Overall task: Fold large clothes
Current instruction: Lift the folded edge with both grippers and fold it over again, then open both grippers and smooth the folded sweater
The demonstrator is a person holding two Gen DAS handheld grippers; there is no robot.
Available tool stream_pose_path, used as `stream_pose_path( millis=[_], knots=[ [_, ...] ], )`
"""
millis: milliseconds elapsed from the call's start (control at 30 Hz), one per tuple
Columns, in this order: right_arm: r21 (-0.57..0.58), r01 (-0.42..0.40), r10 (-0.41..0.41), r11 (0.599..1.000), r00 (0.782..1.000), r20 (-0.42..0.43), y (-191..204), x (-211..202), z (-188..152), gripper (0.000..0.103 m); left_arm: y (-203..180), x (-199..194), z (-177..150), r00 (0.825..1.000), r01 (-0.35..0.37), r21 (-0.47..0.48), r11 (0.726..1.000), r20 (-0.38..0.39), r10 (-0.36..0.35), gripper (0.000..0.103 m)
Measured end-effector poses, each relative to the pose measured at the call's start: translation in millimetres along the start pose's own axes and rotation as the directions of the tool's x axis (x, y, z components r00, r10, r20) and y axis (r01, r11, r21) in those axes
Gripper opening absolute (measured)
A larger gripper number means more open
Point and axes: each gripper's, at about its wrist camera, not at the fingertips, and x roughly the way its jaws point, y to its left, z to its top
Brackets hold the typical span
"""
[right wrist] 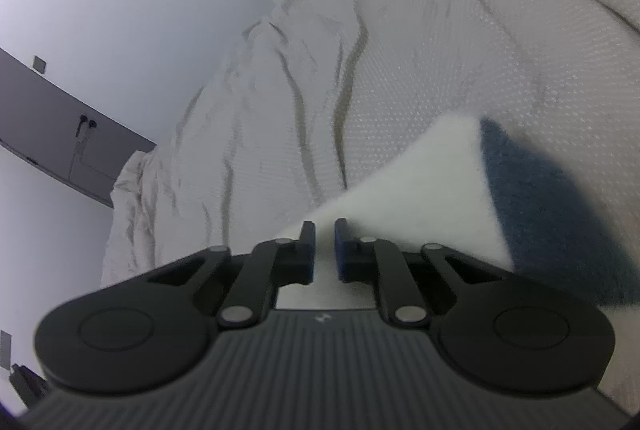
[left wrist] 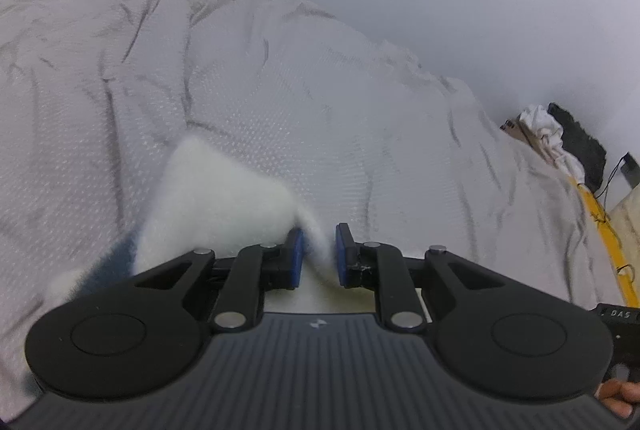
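My left gripper [left wrist: 319,254] and right gripper [right wrist: 324,250] each pinch the fleece [left wrist: 216,206] above the bed [left wrist: 280,90] — folding barely begun, I judge

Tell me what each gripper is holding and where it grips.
Both hold the same fuzzy white and navy garment. The left tongs pinch a bunched white edge; the right tongs pinch the white edge near a corner.

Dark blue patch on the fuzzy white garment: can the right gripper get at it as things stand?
Probably not yet. The right gripper is shut on the fuzzy white garment edge, so it would have to let go first; otherwise the dark blue patch lies uncovered beside it.
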Motion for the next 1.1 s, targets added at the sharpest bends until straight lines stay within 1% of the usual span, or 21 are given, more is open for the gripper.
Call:
stream_pose_path(
  millis=[100,233,400,467,500,533,567,600,633,667,700,767,800,867,933,1000,1100],
  knots=[
    [-0.015,0.001,-0.001,1.000,1.000,-0.005,0,10,4,0.008,4,15,2,1.000,0.003,0.000,1.000,-0.007,-0.003,0.020],
    [-0.050,0.011,-0.011,0.999,1.000,-0.004,1,17,5,0.007,6,21,5,1.000,0.011,0.008,1.000,0.000,-0.011,0.020],
    [-0.087,0.010,-0.009,0.996,1.000,0.016,4,12,3,0.008,-6,7,-2,1.000,-0.003,0.065,0.998,0.028,0.001,0.020],
    [-0.118,0.013,-0.010,0.993,1.000,0.026,9,7,1,0.011,-8,1,-3,0.999,0.001,0.078,0.997,0.033,-0.003,0.022],
    [-0.138,0.013,-0.008,0.990,0.999,0.031,12,3,-1,0.014,-10,-4,-5,0.999,0.005,0.082,0.997,0.036,-0.008,0.025],
    [-0.153,0.010,-0.005,0.988,0.999,0.037,15,-1,-2,0.014,-11,-8,-5,0.999,0.008,0.089,0.996,0.038,-0.011,0.026],
    [-0.168,0.009,-0.002,0.986,0.999,0.042,18,-5,-3,0.015,-12,-11,-6,0.999,0.012,0.096,0.995,0.036,-0.016,0.032],
    [-0.186,0.003,0.005,0.983,0.999,0.044,21,-9,-5,0.015,-14,-17,-7,0.999,0.024,0.105,0.994,0.034,-0.028,0.042],
    [-0.206,-0.004,0.013,0.979,0.999,0.043,23,-14,-7,0.016,-16,-21,-8,0.999,0.035,0.112,0.993,0.038,-0.039,0.048],
    [-0.227,-0.012,0.021,0.974,0.999,0.039,26,-18,-10,0.027,-18,-29,-11,0.997,0.044,0.119,0.992,0.052,-0.050,0.057],
    [-0.250,-0.023,0.033,0.968,0.999,0.036,29,-23,-13,0.045,-21,-36,-14,0.996,0.050,0.129,0.990,0.063,-0.058,0.065],
    [-0.291,-0.060,0.073,0.955,0.997,0.034,37,-29,-20,0.060,-28,-46,-20,0.996,0.050,0.161,0.986,0.069,-0.062,0.066],
    [-0.318,-0.066,0.081,0.946,0.996,0.034,40,-33,-25,0.060,-31,-49,-24,0.996,0.051,0.178,0.983,0.066,-0.063,0.066],
    [-0.380,-0.054,0.070,0.923,0.997,0.028,48,-39,-34,0.060,-36,-55,-32,0.996,0.050,0.207,0.977,0.065,-0.065,0.066],
    [-0.446,-0.045,0.064,0.894,0.998,0.028,56,-42,-45,0.060,-40,-60,-39,0.996,0.040,0.229,0.973,0.066,-0.057,0.067],
    [-0.509,-0.029,0.055,0.860,0.998,0.036,64,-44,-55,0.060,-41,-62,-46,0.997,0.025,0.247,0.969,0.060,-0.041,0.066],
    [-0.560,-0.003,0.033,0.828,0.998,0.044,71,-39,-63,0.060,-43,-59,-50,0.997,-0.023,0.283,0.959,0.074,0.002,0.066]
  ],
)
